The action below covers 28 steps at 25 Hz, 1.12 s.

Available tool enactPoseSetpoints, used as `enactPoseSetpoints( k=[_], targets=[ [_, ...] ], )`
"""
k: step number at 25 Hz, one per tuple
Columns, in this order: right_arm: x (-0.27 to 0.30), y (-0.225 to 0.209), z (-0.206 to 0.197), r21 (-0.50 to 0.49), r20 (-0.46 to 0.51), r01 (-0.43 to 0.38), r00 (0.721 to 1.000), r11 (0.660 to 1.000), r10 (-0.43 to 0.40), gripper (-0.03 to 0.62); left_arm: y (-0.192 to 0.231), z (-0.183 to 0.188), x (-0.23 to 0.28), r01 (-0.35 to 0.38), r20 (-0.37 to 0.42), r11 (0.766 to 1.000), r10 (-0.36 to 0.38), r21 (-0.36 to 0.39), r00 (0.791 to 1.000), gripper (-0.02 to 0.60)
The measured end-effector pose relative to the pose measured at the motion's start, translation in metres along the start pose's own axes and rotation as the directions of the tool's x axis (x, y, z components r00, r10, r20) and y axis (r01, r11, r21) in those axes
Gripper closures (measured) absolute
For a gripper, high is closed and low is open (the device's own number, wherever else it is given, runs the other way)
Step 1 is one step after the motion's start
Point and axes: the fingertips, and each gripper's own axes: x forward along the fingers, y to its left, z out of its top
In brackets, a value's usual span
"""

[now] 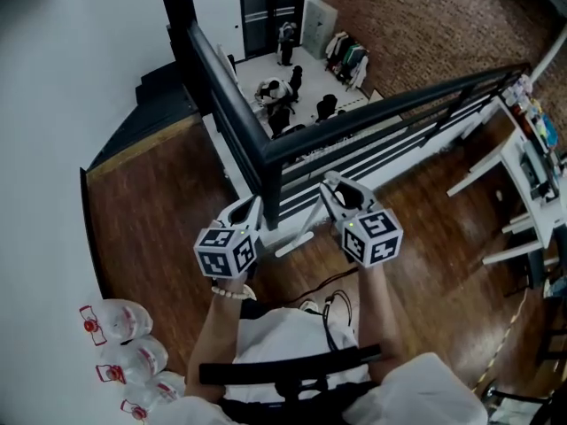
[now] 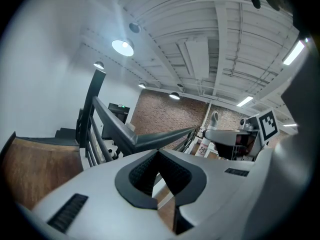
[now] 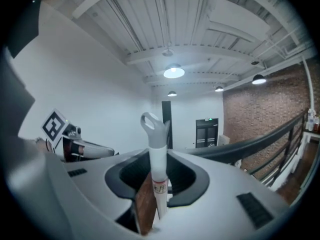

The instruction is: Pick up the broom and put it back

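The brown plank floor runs out to a dark metal railing. Its smooth flat rails meet at a corner just ahead of the person, with a drop to a lower level beyond and open boards to either side. The right tool, matte grey with ribbed black pads, is clamped on the broom, whose slim, round white handle stands upright and ends in a loop. The left tool has its jaws together, holding nothing.

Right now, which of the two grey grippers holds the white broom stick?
The right gripper: its jaws clamp the white broom handle with the grey loop top. The left gripper is shut on nothing.
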Motion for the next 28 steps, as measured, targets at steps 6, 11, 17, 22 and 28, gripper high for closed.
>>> enactPoseSetpoints(
  k=[6, 11, 17, 22, 28],
  targets=[
    [0.033, -0.016, -0.084, 0.022, -0.107, 0.002, 0.994, 1.0, 0.0, 0.467, -0.005, -0.016, 0.001, 0.033, -0.009, 0.999, -0.033, -0.02, 0.999, 0.584],
    [0.065, -0.035, -0.142, 0.044, -0.183, -0.002, 0.983, 0.999, 0.01, 0.467, -0.005, -0.037, 0.004, 0.031, -0.052, 0.999, -0.032, -0.031, 0.998, 0.584],
    [0.108, -0.037, -0.195, 0.072, -0.291, -0.029, 0.956, 0.997, 0.049, 0.465, -0.002, -0.054, 0.005, 0.025, -0.1, 0.999, -0.028, -0.031, 0.995, 0.584],
    [0.149, -0.035, -0.193, 0.076, -0.303, -0.039, 0.951, 0.996, 0.061, 0.465, 0.012, -0.052, 0.001, 0.003, -0.102, 1.0, -0.006, -0.027, 0.995, 0.584],
    [0.197, -0.019, -0.187, 0.056, -0.327, -0.06, 0.942, 0.997, 0.076, 0.464, 0.029, -0.044, -0.006, -0.023, -0.091, 0.999, 0.02, -0.031, 0.996, 0.584]
  ],
)
